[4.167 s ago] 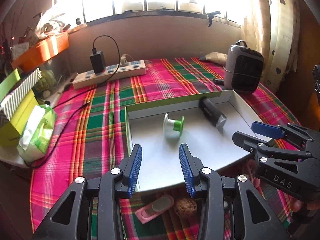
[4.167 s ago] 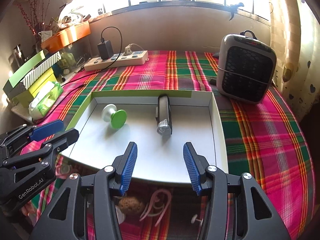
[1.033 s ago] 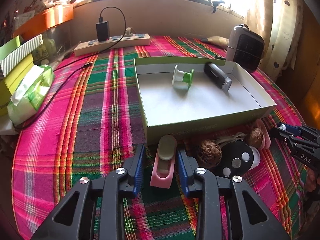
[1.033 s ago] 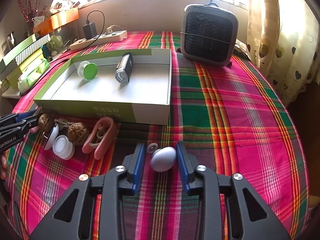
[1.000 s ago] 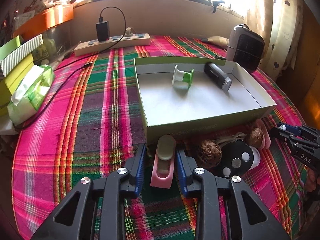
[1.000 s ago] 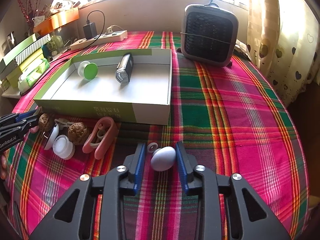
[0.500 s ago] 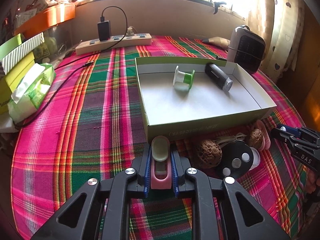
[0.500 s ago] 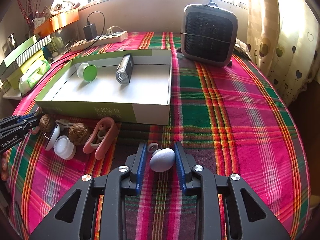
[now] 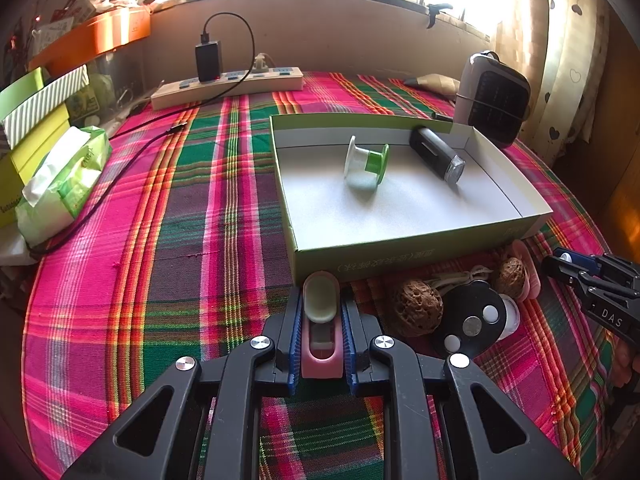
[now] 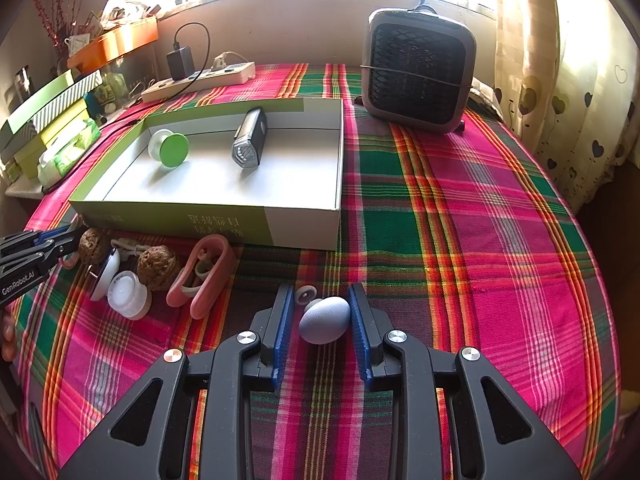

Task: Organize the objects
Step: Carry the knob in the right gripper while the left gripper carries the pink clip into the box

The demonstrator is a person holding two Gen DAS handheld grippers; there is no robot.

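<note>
My left gripper point(image 9: 320, 312) is shut on a pink case with a pale lid point(image 9: 321, 328), just in front of the green-and-white box point(image 9: 404, 254). The box holds a green-capped spool point(image 9: 366, 160) and a black bike light point(image 9: 436, 154). My right gripper point(image 10: 320, 320) straddles a pale blue egg-shaped thing point(image 10: 325, 320); the right pad touches it, and a small gap shows at the left pad. Two walnuts point(image 9: 414, 306), a black disc point(image 9: 470, 324) and a white jar point(image 10: 128, 292) lie in front of the box, with a pink clip point(image 10: 206, 272).
A grey heater point(image 10: 418, 68) stands at the back right. A power strip with a charger point(image 9: 228, 84) lies along the back wall. A tissue pack point(image 9: 64, 184) and stacked boxes point(image 9: 36, 120) sit at the left edge. A plaid cloth point(image 10: 480, 240) covers the round table.
My left gripper has closed on the pink case, which now points straight ahead. My right gripper's jaws have narrowed around the blue egg-shaped thing. Earlier, both grippers hovered over the box.
</note>
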